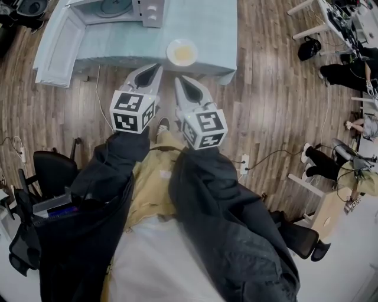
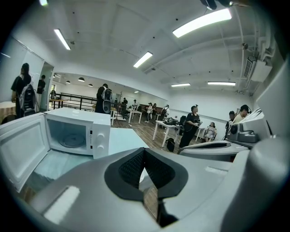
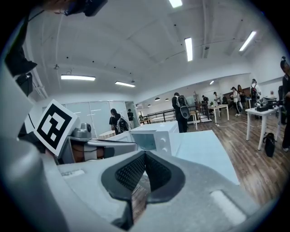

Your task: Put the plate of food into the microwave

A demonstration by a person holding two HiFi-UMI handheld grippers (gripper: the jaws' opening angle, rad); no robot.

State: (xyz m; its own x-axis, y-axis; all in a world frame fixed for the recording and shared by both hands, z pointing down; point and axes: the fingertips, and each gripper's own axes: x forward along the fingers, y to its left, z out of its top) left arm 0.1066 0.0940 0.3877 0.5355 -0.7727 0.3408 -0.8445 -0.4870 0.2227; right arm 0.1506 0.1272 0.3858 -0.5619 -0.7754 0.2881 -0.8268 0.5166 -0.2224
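Observation:
A white plate of yellow food (image 1: 182,52) sits near the front edge of a table under a pale blue cloth (image 1: 212,29). A white microwave (image 1: 118,9) stands at the table's far left with its door (image 1: 59,50) swung open; its glass turntable shows in the left gripper view (image 2: 72,133). My left gripper (image 1: 158,66) and right gripper (image 1: 179,79) hover side by side just short of the table edge, pointing at the plate. Both are shut with nothing in them (image 2: 144,150) (image 3: 145,154). The right gripper view also shows the microwave (image 3: 152,136).
A black office chair (image 1: 53,168) stands at my left, and a power strip (image 1: 244,163) with its cable lies on the wooden floor to the right. Desks and several people (image 1: 348,74) fill the room's right side. A cable (image 1: 100,100) hangs from the table's left.

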